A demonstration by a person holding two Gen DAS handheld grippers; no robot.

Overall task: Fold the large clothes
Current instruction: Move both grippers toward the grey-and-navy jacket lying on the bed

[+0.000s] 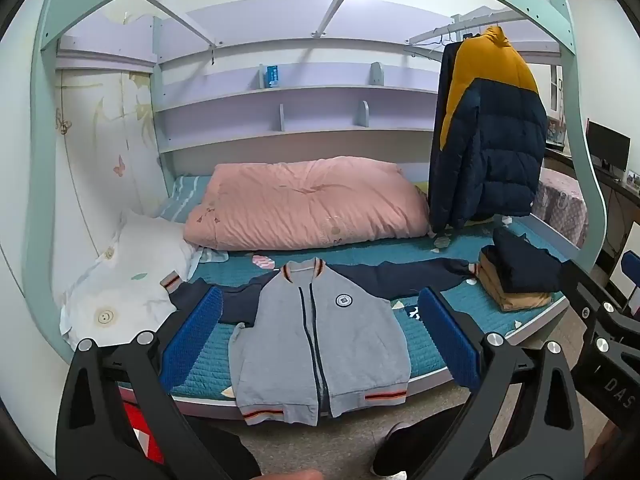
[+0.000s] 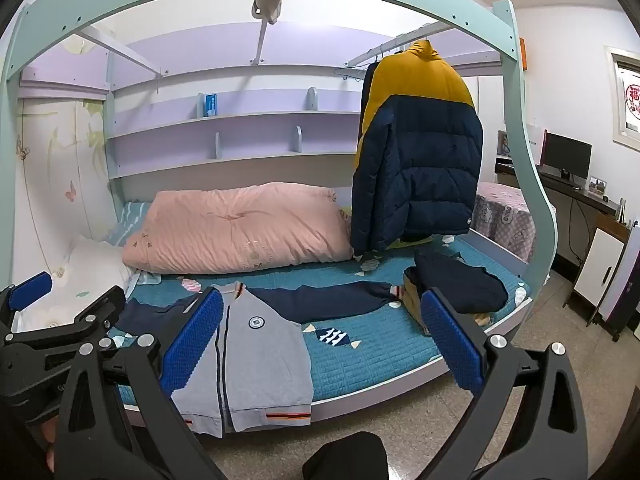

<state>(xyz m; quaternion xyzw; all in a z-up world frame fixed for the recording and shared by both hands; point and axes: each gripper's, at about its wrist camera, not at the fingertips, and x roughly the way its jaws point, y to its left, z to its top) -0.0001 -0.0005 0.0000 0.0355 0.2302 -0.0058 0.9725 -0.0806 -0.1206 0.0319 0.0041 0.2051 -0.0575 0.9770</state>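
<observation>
Jacket point(image 1: 320, 336) is lying face up on the bed point(image 1: 440, 344), hem overhanging the near edge, collar pointing away. Left gripper point(image 1: 320, 340) is hovering straight before it, probably nearer than right gripper point(image 2: 320, 344); both are gaping wide, holding nothing.
</observation>
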